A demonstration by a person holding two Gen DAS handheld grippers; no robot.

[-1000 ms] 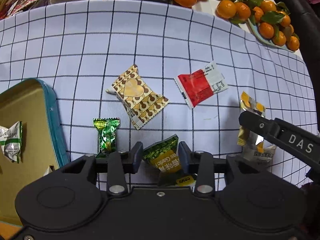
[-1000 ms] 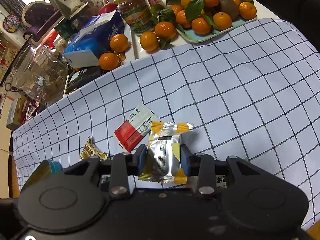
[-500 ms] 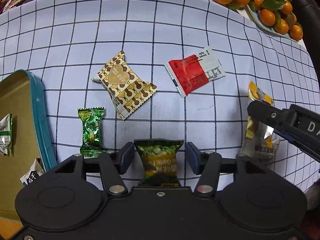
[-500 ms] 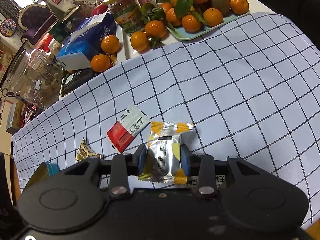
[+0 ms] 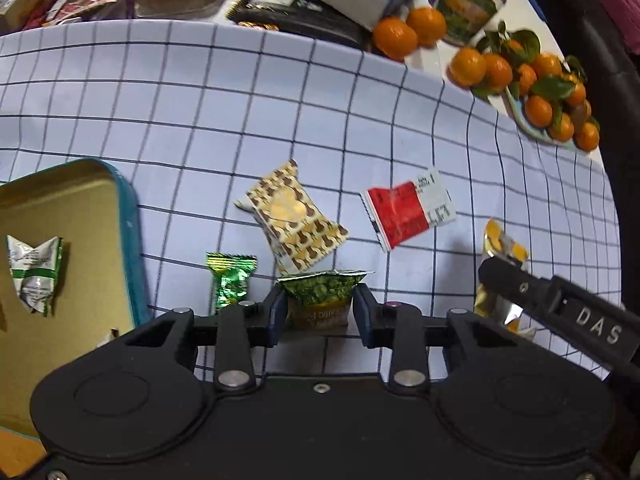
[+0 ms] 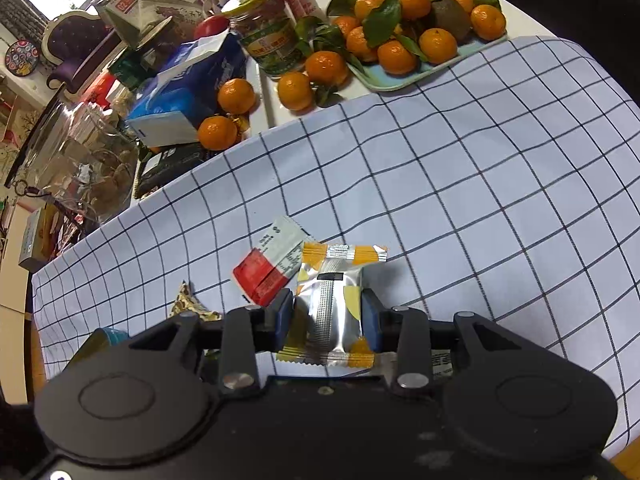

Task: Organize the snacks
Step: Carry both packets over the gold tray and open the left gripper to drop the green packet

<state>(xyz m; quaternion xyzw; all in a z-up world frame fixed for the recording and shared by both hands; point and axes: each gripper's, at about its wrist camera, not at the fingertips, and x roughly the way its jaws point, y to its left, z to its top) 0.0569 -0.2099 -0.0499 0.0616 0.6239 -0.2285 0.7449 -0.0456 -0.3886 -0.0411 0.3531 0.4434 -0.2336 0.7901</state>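
A: What does the left wrist view give? 
B: The left gripper (image 5: 320,310) pinching a green crinkled snack packet (image 5: 323,295), raised over the blue-checked tablecloth (image 5: 280,112). Left of it is a gold tin tray with a teal rim (image 5: 132,216) holding a green-and-white sweet (image 5: 34,274).

A: And the right wrist view? 
B: The right gripper (image 6: 328,320) clamped on a silver-and-orange foil packet (image 6: 334,300), just beside a red-and-white sachet (image 6: 272,266). Only here: the pale blue plate of tangerines (image 6: 384,80) in full.
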